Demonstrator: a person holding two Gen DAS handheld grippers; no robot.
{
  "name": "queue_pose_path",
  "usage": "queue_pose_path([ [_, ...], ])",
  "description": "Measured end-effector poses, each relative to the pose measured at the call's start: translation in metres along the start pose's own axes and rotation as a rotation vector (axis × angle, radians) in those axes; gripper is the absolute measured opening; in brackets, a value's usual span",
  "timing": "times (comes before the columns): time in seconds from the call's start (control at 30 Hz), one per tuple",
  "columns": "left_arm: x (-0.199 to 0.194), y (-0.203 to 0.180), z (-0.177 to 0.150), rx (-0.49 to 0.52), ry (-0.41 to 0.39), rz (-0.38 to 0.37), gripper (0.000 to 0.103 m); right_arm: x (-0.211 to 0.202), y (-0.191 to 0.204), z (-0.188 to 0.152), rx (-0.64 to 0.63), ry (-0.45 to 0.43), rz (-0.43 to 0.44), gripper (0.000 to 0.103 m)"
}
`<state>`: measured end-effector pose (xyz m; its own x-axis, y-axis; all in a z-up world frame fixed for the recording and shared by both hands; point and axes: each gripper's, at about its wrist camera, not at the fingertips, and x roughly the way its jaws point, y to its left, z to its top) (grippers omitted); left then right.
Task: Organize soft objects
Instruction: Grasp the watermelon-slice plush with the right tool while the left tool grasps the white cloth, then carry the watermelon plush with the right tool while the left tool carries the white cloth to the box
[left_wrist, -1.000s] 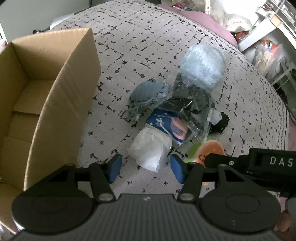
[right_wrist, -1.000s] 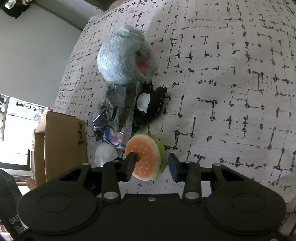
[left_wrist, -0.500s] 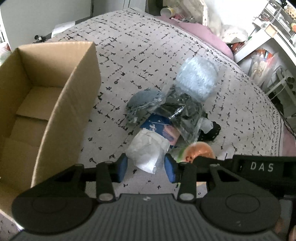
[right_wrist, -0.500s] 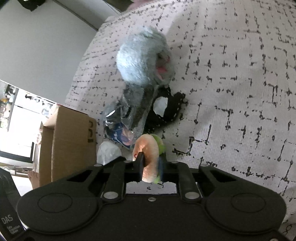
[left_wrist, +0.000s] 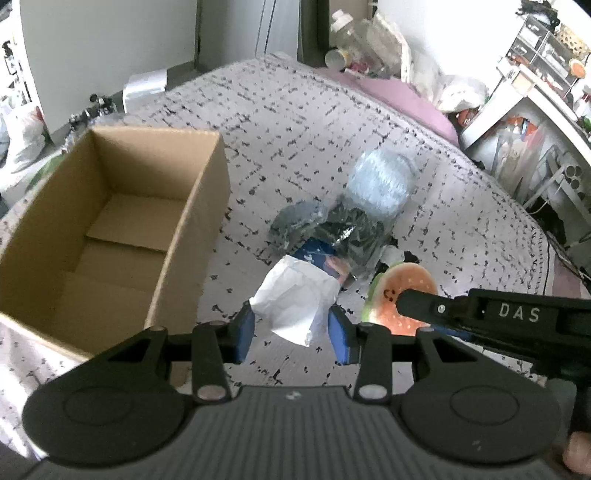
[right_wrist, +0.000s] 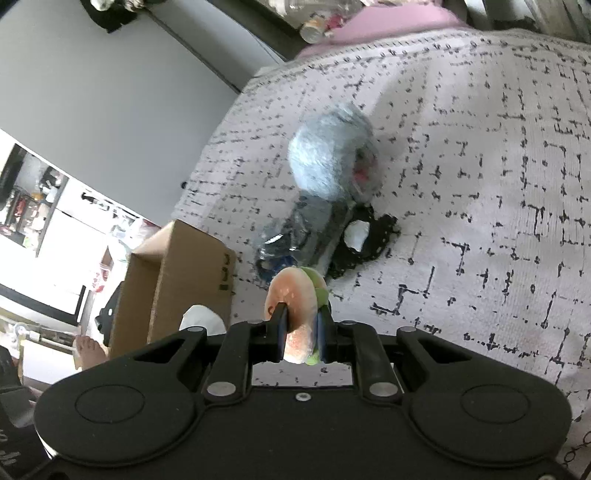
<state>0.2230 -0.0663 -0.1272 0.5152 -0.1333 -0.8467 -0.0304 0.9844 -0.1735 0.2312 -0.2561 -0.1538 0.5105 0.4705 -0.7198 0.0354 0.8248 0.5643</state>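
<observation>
The left hand-held gripper (left_wrist: 291, 332), at the lower centre of the left wrist view, is clamped on a crumpled white soft bundle (left_wrist: 295, 301); only its lower part is pinched between the blue pads (left_wrist: 244, 330), so it could be shed if the bundle is swung sharply. At the lower centre of the right wrist view, the right hand-held gripper (right_wrist: 301, 334) is closed on a round orange-and-green burger-shaped plush (right_wrist: 295, 295), squeezed thin and gripped edge-on; a slip or twist could be caused by its springy filling. Both hand-held grippers are pitched steeply downward above the bed, with a person's bare foot (right_wrist: 88, 350) seen at the lower left of the right wrist view. Further up, an open brown cardboard box (left_wrist: 110, 236) stands at the left of the left wrist view; its near wall could be clipped if the loads are carried too low. Beyond, a clear plastic bag of dark items (left_wrist: 347, 232) and a pale blue fluffy plush (left_wrist: 382, 182) lie on the patterned grey bedspread (left_wrist: 295, 118).
</observation>
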Motion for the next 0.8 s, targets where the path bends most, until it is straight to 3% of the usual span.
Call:
queue_pose_path([
  [0.47, -0.058, 0.029, 0.013, -0.028, -0.077, 0.023, 0.042, -0.018, 0.031, -0.008, -0.091, -0.095, 0.096, 0.016],
  [0.8, -0.068, 0.059, 0.014, -0.070, -0.089, 0.025, 0.042, -0.021, 0.061, -0.016, -0.173, -0.159, 0.143, 0.016],
])
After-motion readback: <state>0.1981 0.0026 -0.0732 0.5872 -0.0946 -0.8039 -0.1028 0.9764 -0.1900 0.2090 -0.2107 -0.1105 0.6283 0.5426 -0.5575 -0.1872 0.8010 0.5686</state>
